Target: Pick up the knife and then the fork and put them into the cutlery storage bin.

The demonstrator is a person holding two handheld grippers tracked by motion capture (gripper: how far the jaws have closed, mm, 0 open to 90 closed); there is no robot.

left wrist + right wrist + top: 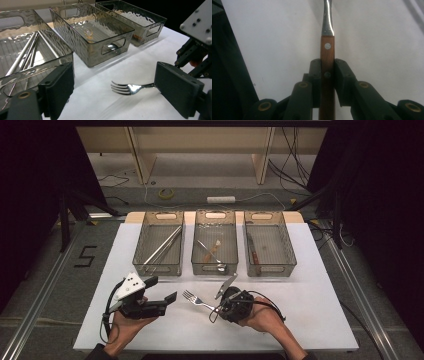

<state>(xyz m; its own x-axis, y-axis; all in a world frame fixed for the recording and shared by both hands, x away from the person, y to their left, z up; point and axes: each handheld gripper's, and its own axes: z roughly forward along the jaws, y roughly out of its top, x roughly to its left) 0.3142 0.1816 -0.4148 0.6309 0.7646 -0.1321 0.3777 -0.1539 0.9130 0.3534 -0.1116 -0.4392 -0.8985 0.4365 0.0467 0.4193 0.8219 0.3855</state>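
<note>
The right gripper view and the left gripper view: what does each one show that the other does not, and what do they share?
The right gripper view alone shows the fork's brown wooden handle with two metal rivets, clamped between the right gripper's black jaws. The left gripper view alone shows the fork's silver tines, three clear ribbed plastic bins and the left gripper standing open. Both show the fork's metal neck and the white table cover.

We see a fork with a riveted wooden handle and steel neck clamped between our right jaws, running straight out ahead of them; its shiny tines lie low on the white table between our left jaws.
</note>
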